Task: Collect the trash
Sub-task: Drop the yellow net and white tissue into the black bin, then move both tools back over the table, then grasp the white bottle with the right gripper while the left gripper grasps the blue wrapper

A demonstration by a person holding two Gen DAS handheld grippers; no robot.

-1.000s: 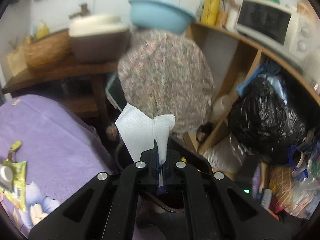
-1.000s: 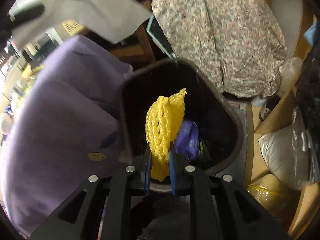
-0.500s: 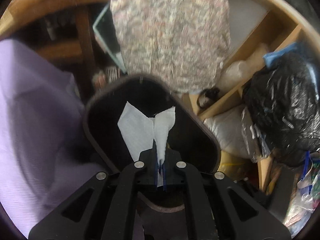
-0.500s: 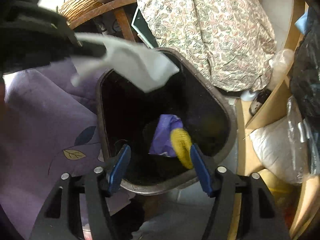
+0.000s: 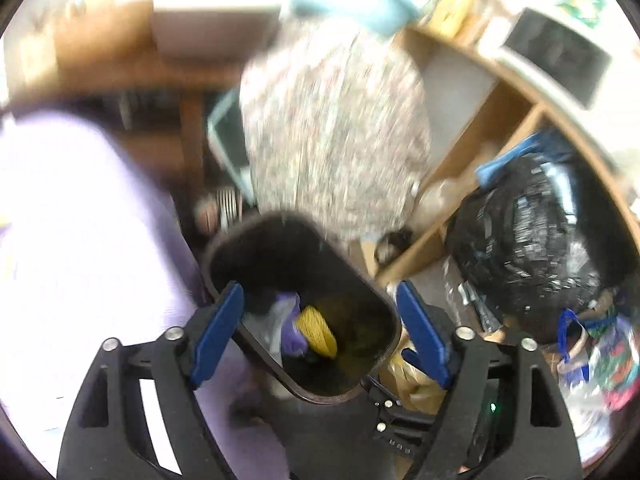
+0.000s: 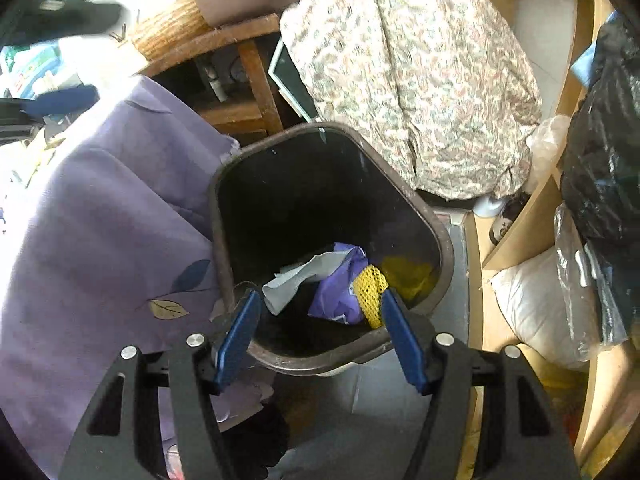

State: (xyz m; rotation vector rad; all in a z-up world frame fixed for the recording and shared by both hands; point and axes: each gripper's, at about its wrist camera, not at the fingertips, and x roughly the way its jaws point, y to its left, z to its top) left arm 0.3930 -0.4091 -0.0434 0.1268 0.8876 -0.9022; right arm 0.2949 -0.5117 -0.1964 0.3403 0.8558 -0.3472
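A dark brown trash bin point(image 6: 332, 128) stands on the floor below both grippers. Inside it lie a white tissue point(image 6: 304, 276), a purple wrapper point(image 6: 340, 292) and a yellow foam net point(image 6: 370, 288). My right gripper point(image 6: 322, 296) hangs open over the bin's near rim with nothing between its blue pads. The left wrist view is blurred; there my left gripper point(image 5: 318, 288) is opening its jaws wide above the bin point(image 5: 208, 256), empty, with the yellow net point(image 5: 318, 330) and purple wrapper point(image 5: 292, 336) seen far below.
A purple tablecloth point(image 6: 100, 220) hangs against the bin's left side. A floral cloth point(image 6: 420, 80) drapes behind it. To the right are a wooden shelf unit point(image 6: 516, 236), a white sack point(image 6: 532, 304) and a black rubbish bag point(image 5: 528, 248).
The right gripper opened and the yellow net fell into the bin. The left gripper came over the bin, let go of the white tissue, which now lies inside, and drew back.
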